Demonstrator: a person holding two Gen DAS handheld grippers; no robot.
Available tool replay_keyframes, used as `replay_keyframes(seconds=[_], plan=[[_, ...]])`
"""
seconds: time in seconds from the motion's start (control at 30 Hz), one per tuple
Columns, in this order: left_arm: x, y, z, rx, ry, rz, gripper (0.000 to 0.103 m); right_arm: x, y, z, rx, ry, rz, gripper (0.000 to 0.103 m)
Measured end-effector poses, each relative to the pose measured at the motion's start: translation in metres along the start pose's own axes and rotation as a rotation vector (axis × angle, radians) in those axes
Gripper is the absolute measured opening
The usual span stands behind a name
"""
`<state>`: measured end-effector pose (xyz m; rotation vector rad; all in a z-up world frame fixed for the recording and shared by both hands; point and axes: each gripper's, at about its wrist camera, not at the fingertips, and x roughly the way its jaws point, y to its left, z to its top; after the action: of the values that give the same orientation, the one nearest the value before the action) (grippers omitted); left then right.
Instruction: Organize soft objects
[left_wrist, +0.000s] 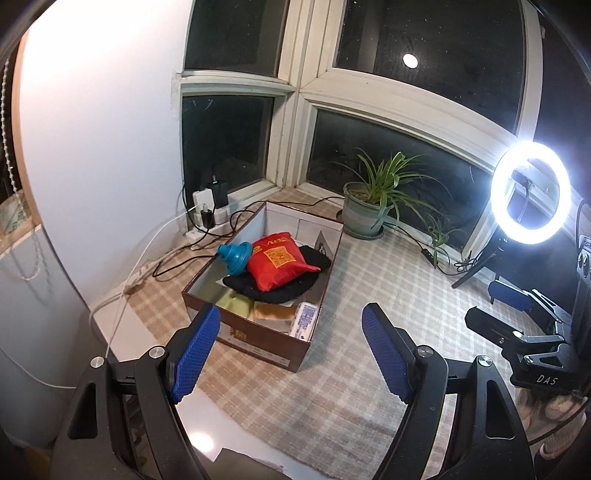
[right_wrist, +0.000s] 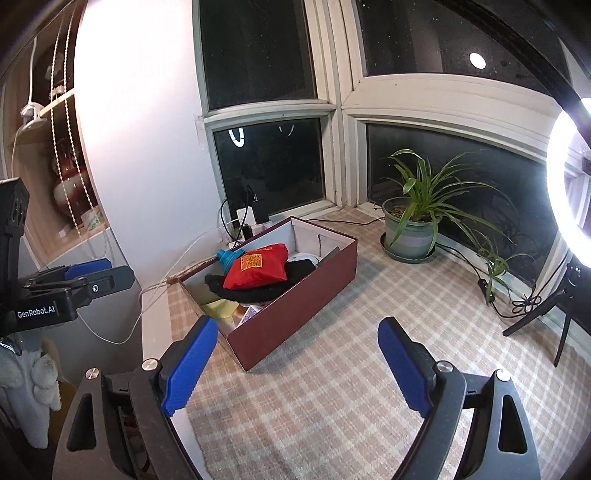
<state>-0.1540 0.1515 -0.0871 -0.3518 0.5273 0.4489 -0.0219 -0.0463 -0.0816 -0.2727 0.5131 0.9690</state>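
Red and soft, the pouch (left_wrist: 281, 261) tops a black knit (left_wrist: 280, 288) in the brown box (left_wrist: 258, 341) on my checked cloth (left_wrist: 369, 332). Left gripper (left_wrist: 290, 352) and right gripper (right_wrist: 295, 369) gape empty; I'd pinch its light, yielding, likely slippery corner.

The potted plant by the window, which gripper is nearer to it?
Right. The right gripper hovers over the checked cloth on the potted plant side of the box; the left gripper hovers over the box's near end, farther away.
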Motion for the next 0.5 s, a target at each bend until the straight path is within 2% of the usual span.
replay_keyframes(seconds=[0.5], plan=[[0.0003, -0.0026, 0.0013, 0.006, 0.002, -0.008, 0.079, -0.0031, -0.005, -0.0028, 0.005, -0.001, -0.009, 0.087]])
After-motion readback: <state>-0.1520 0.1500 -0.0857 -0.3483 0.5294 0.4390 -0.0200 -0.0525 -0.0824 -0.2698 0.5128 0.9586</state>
